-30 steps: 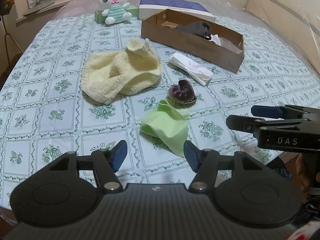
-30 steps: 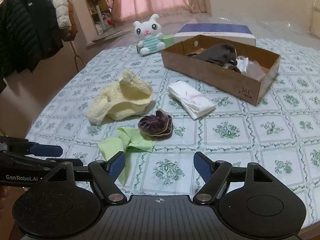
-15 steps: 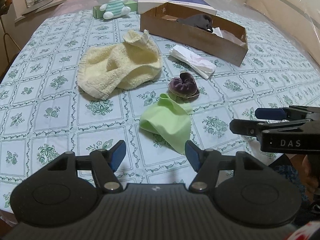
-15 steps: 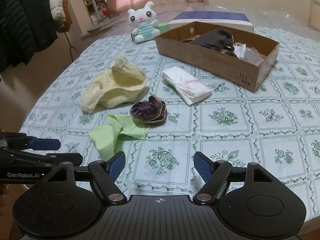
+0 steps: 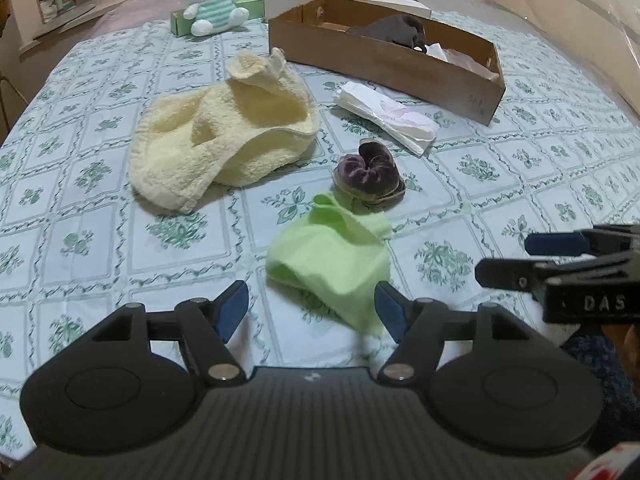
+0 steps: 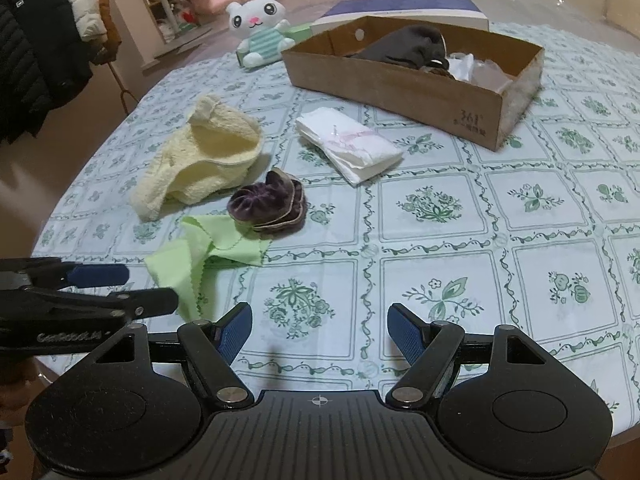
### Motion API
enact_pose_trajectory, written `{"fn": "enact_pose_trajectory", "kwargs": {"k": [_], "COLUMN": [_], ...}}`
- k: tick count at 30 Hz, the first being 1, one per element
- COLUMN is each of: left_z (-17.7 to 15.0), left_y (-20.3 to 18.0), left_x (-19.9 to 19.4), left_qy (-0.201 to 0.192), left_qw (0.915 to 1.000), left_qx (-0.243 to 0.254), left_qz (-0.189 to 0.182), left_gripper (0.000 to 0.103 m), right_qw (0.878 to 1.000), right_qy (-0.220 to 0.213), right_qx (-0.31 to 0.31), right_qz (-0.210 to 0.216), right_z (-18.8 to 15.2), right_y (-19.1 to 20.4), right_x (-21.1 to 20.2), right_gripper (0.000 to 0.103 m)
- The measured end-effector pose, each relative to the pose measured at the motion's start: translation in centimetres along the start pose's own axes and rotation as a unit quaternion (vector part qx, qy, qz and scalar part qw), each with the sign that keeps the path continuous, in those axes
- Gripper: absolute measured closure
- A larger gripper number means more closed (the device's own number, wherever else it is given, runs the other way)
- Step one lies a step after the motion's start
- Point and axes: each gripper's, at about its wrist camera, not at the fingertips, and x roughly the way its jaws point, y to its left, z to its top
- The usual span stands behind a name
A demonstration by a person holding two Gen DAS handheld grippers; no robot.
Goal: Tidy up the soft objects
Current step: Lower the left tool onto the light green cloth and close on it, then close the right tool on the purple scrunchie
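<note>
Left tongs point(image 5: 312, 307) just widened, empty, above green cloth point(image 5: 332, 268); right tongs point(image 6: 320, 334) apart, empty.

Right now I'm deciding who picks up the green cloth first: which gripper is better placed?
Probably the left gripper: its jaws have just been opening, nothing between them, and the green cloth lies straight ahead. The right gripper faces bare tablecloth.
</note>
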Motion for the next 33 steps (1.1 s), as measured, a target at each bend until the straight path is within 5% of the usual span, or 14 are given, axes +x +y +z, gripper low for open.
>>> {"fn": "enact_pose_trajectory", "kwargs": {"k": [17,23,33], "left_z": [1.9,2.4,1.4], "left_y": [-1.1,-1.1,2.2], "left_x": [4.4,5.0,3.4], "left_qy": [-0.023,-0.027,-0.034], "left_qw": [0.9994,0.9996,0.9983], "left_qx": [0.021,0.013,-0.006], "left_qz": [0.011,0.002,0.047], "left_gripper": [0.055,0.095,0.096], "right_qw": [1.0,1.0,0.999], "right_qy": [0.003,0.0,-0.022], "right_qx": [0.018,0.02,-0.016], "right_qz": [-0.001,-0.002,0.027], "right_z": [0.2,0.5,1.7], "right_y": [-1.2,-1.4,0.3], "right_x": [1.2,1.4,2.1], "right_gripper": [0.028,0.028,0.028]}}
